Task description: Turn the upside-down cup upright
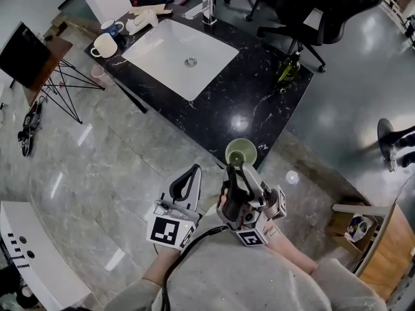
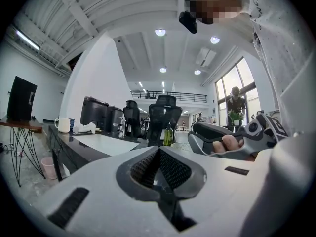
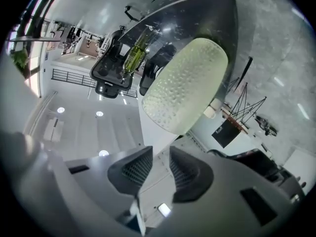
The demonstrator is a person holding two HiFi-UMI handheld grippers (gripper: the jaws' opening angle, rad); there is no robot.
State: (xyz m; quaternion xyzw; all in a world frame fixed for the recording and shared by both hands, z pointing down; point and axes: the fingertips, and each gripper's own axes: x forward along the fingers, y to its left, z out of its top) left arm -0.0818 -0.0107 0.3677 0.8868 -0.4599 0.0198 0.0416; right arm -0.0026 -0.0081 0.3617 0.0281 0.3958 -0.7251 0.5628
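Observation:
A pale green, bumpy cup [image 1: 240, 152] stands on the near corner of the black marble counter [image 1: 259, 102], its mouth facing up toward the head camera. My right gripper [image 1: 235, 172] is just on the near side of it. In the right gripper view the cup [image 3: 185, 85] fills the space ahead of the jaws, and the right gripper [image 3: 160, 157] is open by a narrow gap with nothing between its pads. My left gripper [image 1: 187, 181] hangs to the left over the floor. In its own view the left gripper [image 2: 159, 154] is shut and holds nothing.
A white sink [image 1: 181, 47] with a faucet [image 1: 206, 5] is set in the counter. A white mug [image 1: 104, 45] and a blue mug [image 1: 112, 26] stand at its far left corner, a green bottle [image 1: 289, 67] at the right edge. Office chairs [image 1: 311, 18] stand beyond.

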